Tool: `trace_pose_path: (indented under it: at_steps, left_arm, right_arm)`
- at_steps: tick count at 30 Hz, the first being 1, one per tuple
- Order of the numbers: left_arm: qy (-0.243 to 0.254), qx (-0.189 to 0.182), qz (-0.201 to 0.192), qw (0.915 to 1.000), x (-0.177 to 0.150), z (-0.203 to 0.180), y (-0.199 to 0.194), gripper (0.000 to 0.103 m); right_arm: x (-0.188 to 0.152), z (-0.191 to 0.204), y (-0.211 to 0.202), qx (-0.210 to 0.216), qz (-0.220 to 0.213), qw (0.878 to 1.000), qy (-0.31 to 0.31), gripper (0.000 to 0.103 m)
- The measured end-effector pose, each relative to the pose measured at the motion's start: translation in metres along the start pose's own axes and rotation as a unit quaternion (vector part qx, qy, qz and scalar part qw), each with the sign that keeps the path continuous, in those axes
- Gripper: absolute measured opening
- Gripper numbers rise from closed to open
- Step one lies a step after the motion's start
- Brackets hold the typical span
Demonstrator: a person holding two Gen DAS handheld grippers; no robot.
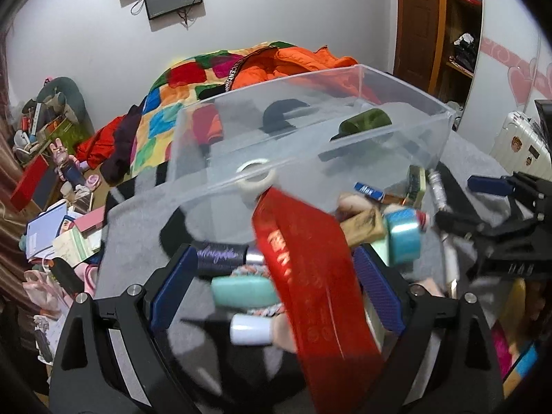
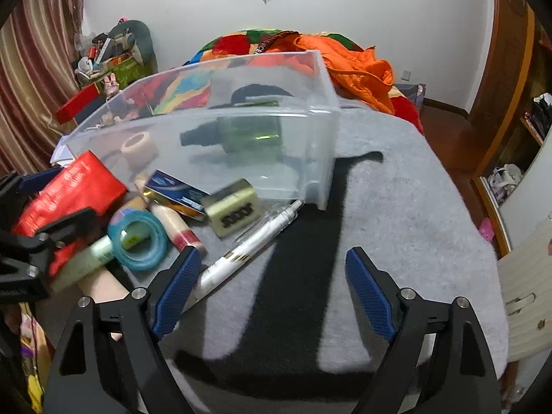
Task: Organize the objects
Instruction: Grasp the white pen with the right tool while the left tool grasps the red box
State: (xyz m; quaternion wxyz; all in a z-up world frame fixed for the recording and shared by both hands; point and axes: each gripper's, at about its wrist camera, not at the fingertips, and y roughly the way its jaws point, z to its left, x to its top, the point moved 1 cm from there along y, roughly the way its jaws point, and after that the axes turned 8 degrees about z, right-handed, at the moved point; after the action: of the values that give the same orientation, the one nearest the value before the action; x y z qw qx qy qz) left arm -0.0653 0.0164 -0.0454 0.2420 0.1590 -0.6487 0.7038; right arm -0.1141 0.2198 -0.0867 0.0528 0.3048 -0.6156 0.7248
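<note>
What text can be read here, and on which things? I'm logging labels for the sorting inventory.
"Max", partly legible: blue box beside the clear bin.
Purple script, too stylised to read surely: dark tube.
Pale lettering, motion-blurred, unreadable: red packet between the left gripper fingers.
Dark marks, unreadable: cream block.
Print too small: white pen.
White letters on the orange jacket's black band: unclear.

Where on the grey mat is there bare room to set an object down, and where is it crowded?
Free: the mat right of the clear bin and white pen, under the right gripper. Crowded: the pile left of the pen, by the tape roll and red packet.
</note>
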Motion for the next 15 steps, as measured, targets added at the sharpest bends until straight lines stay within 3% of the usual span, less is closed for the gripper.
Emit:
trace_pose_path:
  at_steps: [6, 10, 15]
  left_arm:
    - [-0.008, 0.016, 0.012, 0.9998, -0.012, 0.013, -0.004, 0.093]
    - [0.001, 0.009, 0.001, 1.0, -0.004, 0.009, -0.009, 0.093]
    - [0.03, -0.002, 0.009, 0.9995, 0.009, -0.004, 0.006, 0.093]
  right_arm:
    - [-0.009, -0.019, -0.01, 0.002, 0.001, 1.0, 0.019, 0.082]
    - [-0.008, -0.017, -0.011, 0.023, 0.006, 0.999, 0.02, 0.066]
    - [-0.007, -0.003, -0.005, 0.035, 0.01, 0.999, 0.005, 0.056]
